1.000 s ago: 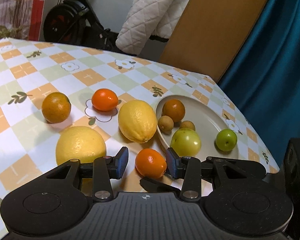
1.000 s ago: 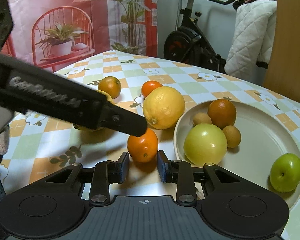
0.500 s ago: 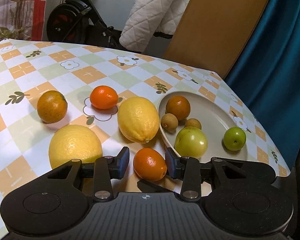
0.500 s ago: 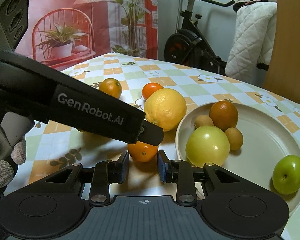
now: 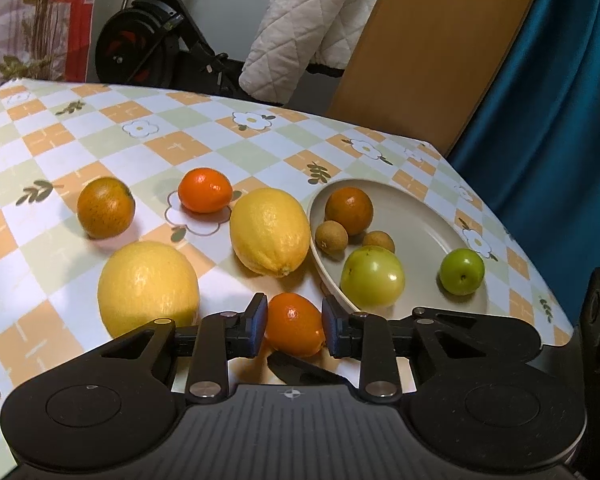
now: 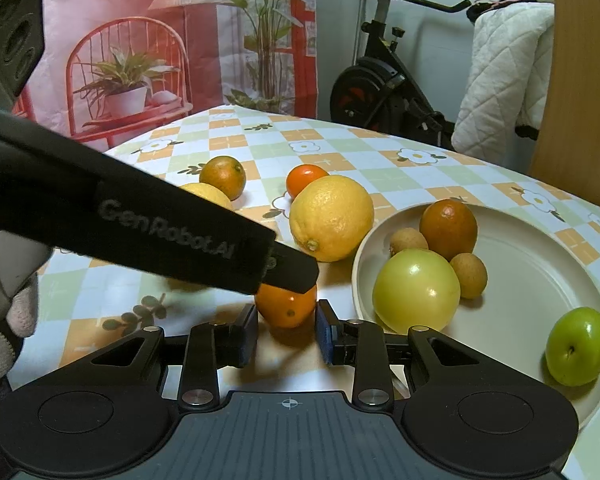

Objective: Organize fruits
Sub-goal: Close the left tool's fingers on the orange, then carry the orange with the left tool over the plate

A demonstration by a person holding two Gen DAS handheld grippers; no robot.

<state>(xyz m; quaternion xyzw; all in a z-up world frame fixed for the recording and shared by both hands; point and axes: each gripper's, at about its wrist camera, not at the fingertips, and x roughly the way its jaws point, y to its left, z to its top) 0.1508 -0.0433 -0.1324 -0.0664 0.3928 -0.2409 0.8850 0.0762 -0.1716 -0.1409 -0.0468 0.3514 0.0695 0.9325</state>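
Fingers of the left gripper [image 5: 294,326] have just been closing and now clamp a small orange mandarin [image 5: 295,324] between their pads, one pad against each side of the fruit, which sits low over the checked bench [image 5: 204,148] just in front of the beige plate [image 5: 428,236]. Beyond it in this left wrist view lie two lemons, a large round lemon [image 5: 148,286] to the left and an oval lemon [image 5: 270,232] touching the plate's rim, with a speckled orange [image 5: 106,208] and a second mandarin [image 5: 205,196] farther back. On the plate rest a dark orange [image 5: 349,210], two small brown longans [image 5: 331,236], a pale green apple [image 5: 373,278] and a small green fruit [image 5: 461,271] well apart near the right rim. From the right wrist view, the right gripper [image 6: 287,334] has its fingers apart with a narrow gap and nothing between the pads; the same mandarin [image 6: 286,308] lies just ahead of that gap, not touched by them. The black body of the left gripper [image 6: 292,272] reaches in from the left and covers the top of the fruit, and a gloved hand [image 6: 4,328] shows at the left edge. The plate [image 6: 540,264] sits just right of the mandarin, the pale apple [image 6: 416,290] at its near rim.
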